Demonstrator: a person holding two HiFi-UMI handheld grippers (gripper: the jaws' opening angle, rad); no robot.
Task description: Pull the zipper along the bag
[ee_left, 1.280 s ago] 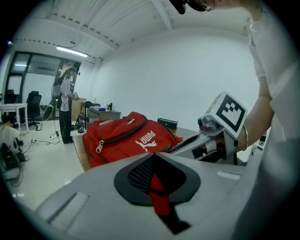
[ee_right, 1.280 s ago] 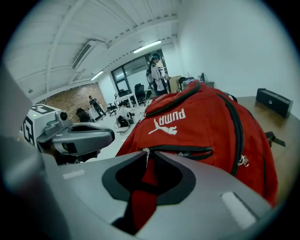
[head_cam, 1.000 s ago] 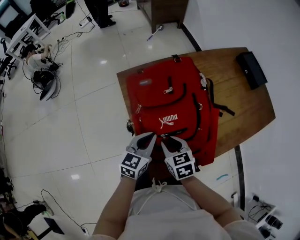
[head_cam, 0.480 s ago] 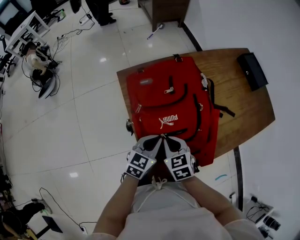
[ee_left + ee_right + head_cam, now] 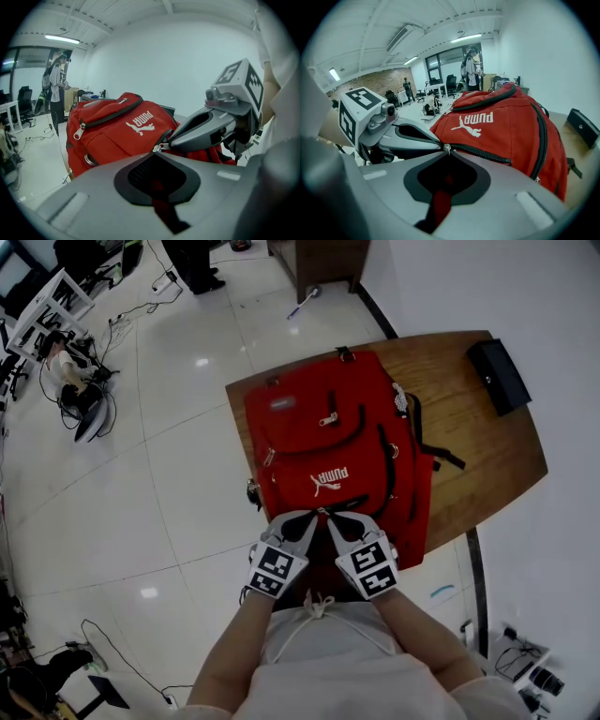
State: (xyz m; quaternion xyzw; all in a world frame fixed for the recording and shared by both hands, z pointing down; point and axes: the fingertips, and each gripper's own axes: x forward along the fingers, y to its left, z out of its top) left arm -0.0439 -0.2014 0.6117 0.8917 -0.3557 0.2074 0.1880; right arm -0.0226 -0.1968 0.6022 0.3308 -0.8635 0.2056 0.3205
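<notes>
You are pinching the zipper pull (image 5: 446,149) in your right gripper's (image 5: 332,518) closed jaws; your left gripper (image 5: 313,517), touching tip-to-tip, is clamping the bag (image 5: 319,432) alongside.

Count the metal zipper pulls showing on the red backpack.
3 on the red backpack: a top-pocket pull; a left-edge pull; a near pull beneath the Puma logo, where the left claw and right claw meet. More may be hidden.
</notes>
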